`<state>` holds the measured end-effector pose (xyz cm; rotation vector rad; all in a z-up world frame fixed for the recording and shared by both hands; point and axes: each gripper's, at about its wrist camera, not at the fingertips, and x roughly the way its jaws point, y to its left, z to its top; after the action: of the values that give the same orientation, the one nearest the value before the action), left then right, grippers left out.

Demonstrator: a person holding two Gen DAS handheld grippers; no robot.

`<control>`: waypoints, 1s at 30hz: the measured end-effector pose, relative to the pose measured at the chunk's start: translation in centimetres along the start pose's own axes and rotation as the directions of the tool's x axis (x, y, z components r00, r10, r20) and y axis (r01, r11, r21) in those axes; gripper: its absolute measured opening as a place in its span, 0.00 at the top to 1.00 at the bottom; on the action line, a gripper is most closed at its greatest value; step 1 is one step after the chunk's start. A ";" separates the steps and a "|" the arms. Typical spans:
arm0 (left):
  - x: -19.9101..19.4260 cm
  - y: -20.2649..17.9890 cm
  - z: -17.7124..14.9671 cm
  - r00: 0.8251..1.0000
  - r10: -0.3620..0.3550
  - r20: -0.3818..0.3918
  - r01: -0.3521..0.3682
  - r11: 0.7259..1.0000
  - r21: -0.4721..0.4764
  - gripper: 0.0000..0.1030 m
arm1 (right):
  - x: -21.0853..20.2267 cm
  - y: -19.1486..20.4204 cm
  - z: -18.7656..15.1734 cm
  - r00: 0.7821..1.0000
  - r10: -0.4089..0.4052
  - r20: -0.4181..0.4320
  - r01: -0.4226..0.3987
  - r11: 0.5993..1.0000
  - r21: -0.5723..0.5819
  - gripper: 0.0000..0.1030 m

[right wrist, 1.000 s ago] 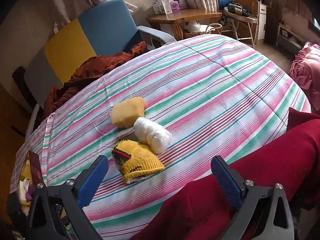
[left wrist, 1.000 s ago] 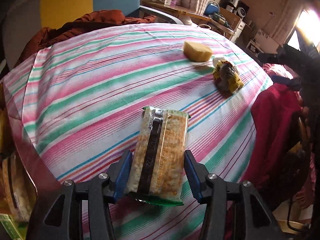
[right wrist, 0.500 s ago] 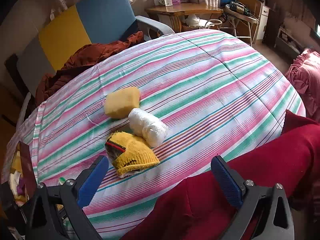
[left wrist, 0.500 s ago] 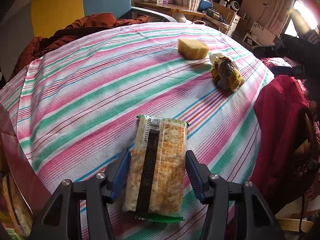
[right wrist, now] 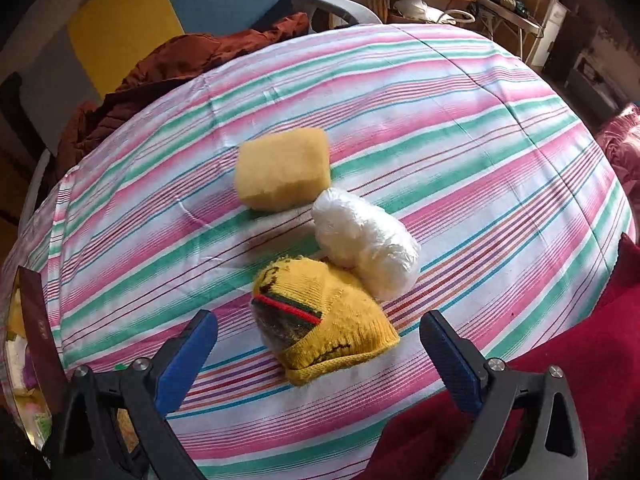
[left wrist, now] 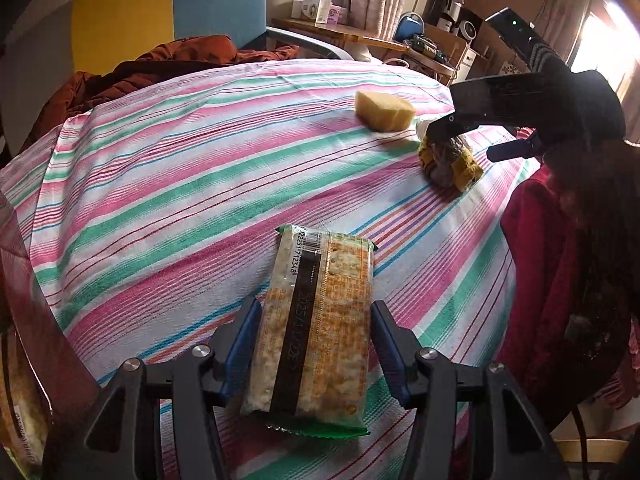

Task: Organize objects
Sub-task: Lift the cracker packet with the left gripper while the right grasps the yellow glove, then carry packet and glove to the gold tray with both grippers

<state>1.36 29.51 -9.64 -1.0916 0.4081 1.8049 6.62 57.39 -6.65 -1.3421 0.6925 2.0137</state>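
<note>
Cracker pack pinched in the left tool, right tool wide open holding nothing, yellow sock between its fingers, sponge and white bundle farther ahead

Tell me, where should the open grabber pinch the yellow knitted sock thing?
Probably across the yellow knitted sock at its plump middle, coming down from above with the open right gripper, one finger each side. It lies flat and bunched on the striped cloth, and the white plastic-wrapped bundle touches its far end, so stay at the near end.
</note>
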 end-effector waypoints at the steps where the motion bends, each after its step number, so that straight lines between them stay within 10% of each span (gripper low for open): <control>1: 0.0 0.1 0.0 1.000 -0.003 0.002 0.003 1.000 -0.005 0.46 | 0.0 0.1 0.1 1.000 -0.013 0.014 0.013 1.000 -0.005 0.05; 9: -0.1 -0.2 -0.3 1.000 0.008 0.016 -0.008 1.000 0.002 0.46 | 0.8 1.5 -0.1 0.999 -0.047 -0.012 0.046 0.996 -0.078 0.13; 17: -0.6 -0.1 -0.5 0.999 0.031 0.027 -0.031 0.999 -0.010 0.53 | 1.0 2.5 -0.4 0.999 -0.038 -0.022 0.034 0.990 -0.137 0.45; 30: -6.5 0.7 -1.6 0.992 0.056 0.113 -0.047 0.996 -0.077 0.53 | -2.1 4.8 -1.6 0.983 0.158 0.095 -0.132 0.962 -0.241 0.47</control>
<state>2.52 24.49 -5.27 -1.0300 0.3047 1.9318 4.69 52.61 -4.78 -1.3270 0.5281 2.3295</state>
